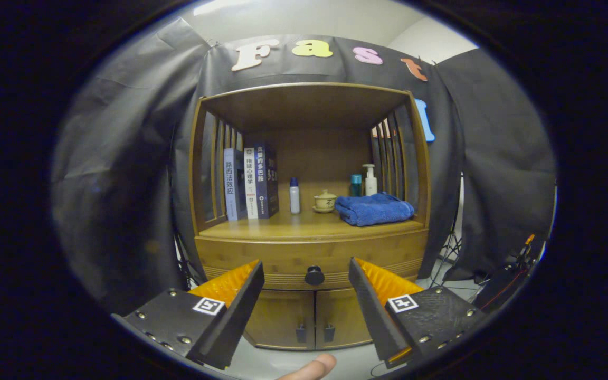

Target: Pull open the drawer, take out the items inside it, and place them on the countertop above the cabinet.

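1. My claw (306, 274) stands wide open with nothing in it. The two fingers frame the drawer knob (314, 275), which sits between them but beyond the tips, not yet touched.
2. The drawer (309, 256) is shut, in the lower centre of the frame, just under the worktop (304, 227). I cannot see what is inside.
3. Risk, as I judge it: the knob is small and round, so if I close off-centre the fingers could slide off it and the drawer would stay shut. Pulling at an angle could jam the drawer or rock the cabinet.
4. Risk later: the worktop is already crowded, so setting things down carelessly could knock the bottles over.
5. A fingertip (312, 367) shows at the bottom centre, below the claw.
6. Count on the worktop: three books (251, 182) at left, one small white bottle (294, 195), one lidded cup (325, 200), one teal bottle (355, 185), one pump bottle (370, 179), one folded blue towel (373, 209).
7. Below the drawer: two cabinet doors (312, 319), each with one handle.
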